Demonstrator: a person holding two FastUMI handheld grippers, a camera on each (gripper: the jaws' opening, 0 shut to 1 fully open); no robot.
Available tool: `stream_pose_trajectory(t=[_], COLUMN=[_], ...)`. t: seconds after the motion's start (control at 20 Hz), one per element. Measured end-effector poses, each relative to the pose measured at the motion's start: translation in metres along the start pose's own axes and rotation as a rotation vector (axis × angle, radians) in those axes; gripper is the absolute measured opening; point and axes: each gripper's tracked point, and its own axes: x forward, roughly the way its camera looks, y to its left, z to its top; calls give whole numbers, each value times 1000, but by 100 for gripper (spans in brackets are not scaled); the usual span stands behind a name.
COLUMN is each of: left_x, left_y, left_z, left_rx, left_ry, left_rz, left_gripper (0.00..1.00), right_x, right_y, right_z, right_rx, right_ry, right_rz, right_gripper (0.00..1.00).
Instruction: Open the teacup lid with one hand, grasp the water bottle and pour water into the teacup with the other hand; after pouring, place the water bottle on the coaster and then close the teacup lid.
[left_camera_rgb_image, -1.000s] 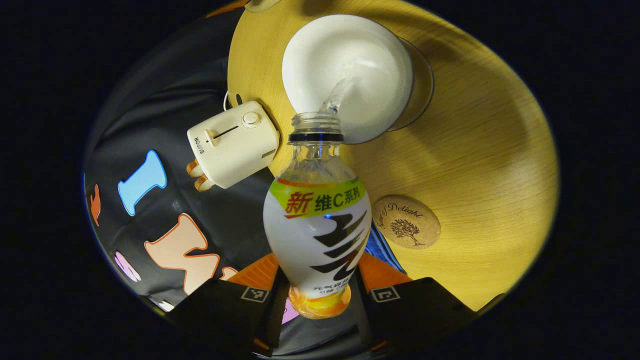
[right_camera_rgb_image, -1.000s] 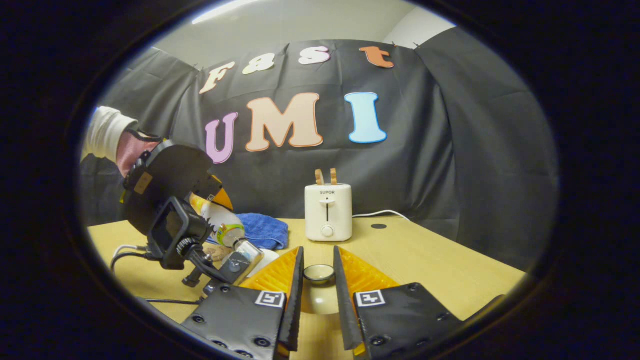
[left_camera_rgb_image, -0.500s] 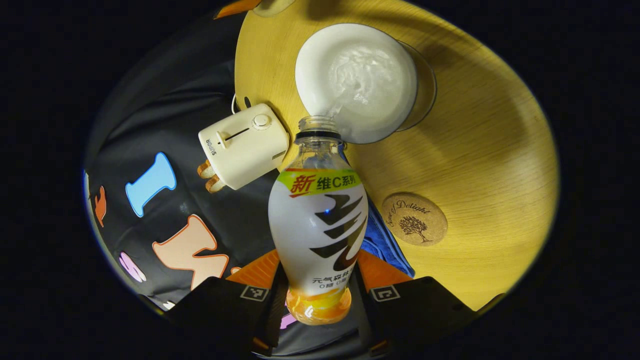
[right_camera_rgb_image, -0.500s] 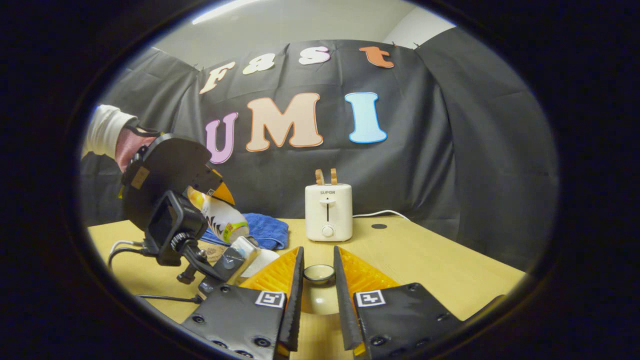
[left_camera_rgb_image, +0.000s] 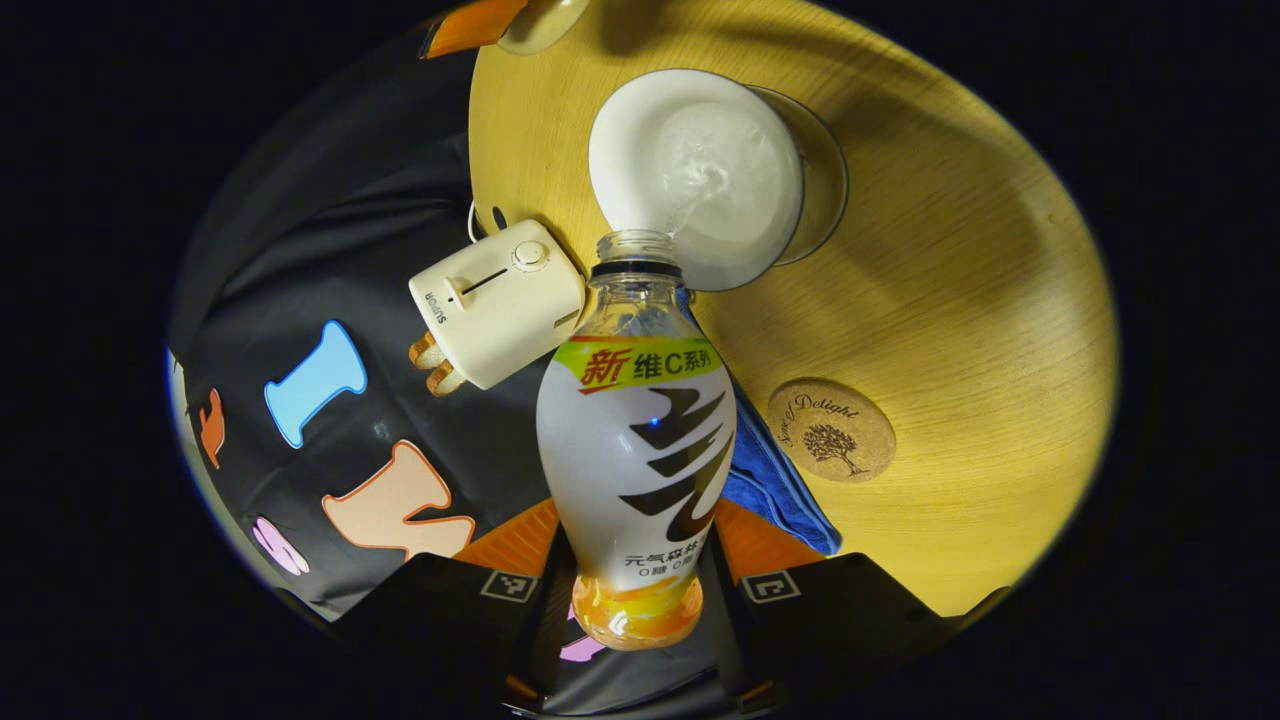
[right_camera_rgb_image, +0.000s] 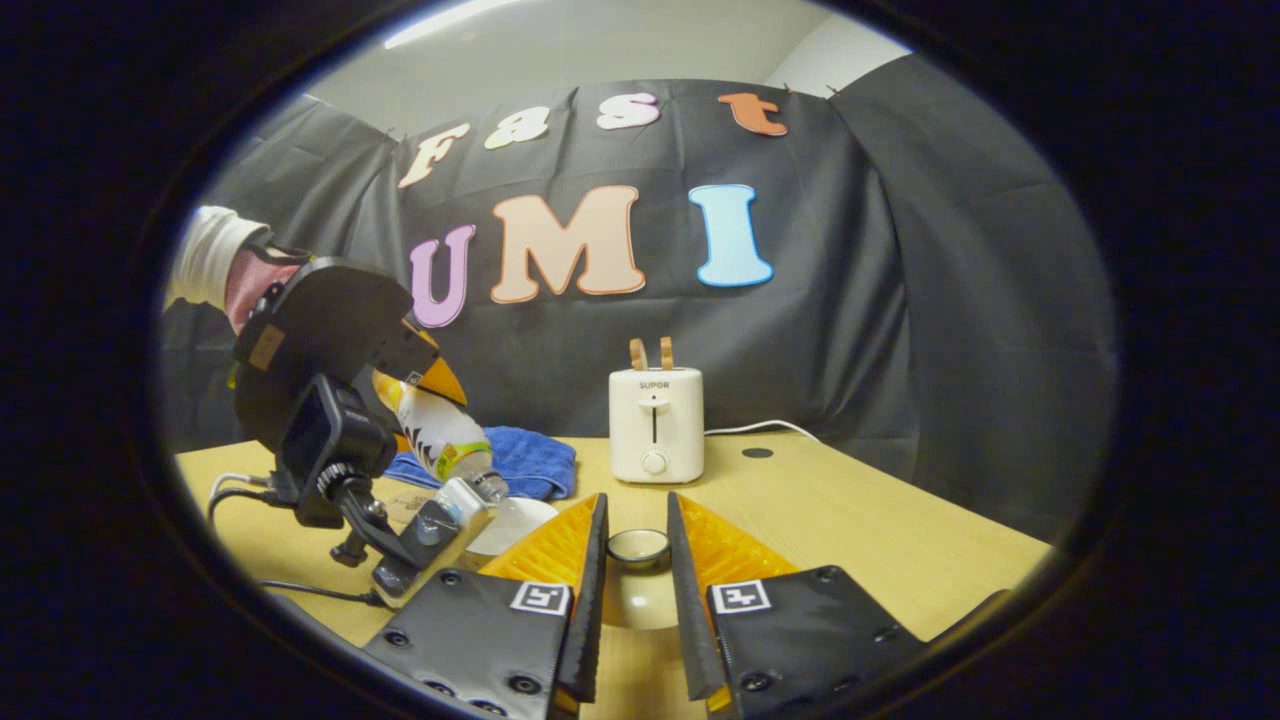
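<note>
Clear water streams from the bottle (left_camera_rgb_image: 637, 440) into the white teacup (left_camera_rgb_image: 695, 175) on the table (left_camera_rgb_image: 960, 300), the bottle's mouth tipped over the cup's near rim and its long axis running straight out from the left claw (left_camera_rgb_image: 637, 590), whose fingers are clamped on the bottle's lower body. Cork marks the next stop: the coaster (left_camera_rgb_image: 831, 429) lies flat on the table just to the bottle's right in the left gripper view, nearer the claw than the cup is, so the left hand looks best placed to swing the bottle upright and set it there once pouring ends. Off to the side, the right claw (right_camera_rgb_image: 637, 560) grips the cup's lid (right_camera_rgb_image: 638, 547) between its fingers, low above the table, with the cup a short way to its left beneath the bottle. A toaster (right_camera_rgb_image: 656, 423) and a blue cloth (right_camera_rgb_image: 525, 461) stand behind, clear of the pour.
</note>
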Motion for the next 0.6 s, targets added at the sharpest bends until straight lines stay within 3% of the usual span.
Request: stream_pose_trajectory(t=[0.6], left_x=[-17], left_y=[12], left_z=[-3], left_rx=[72], left_ry=[7], left_rz=[24], left_gripper=[59], right_x=[0], right_y=[0], right_z=[0], right_rx=[0], right_ry=[1], right_rz=[1], right_gripper=[38])
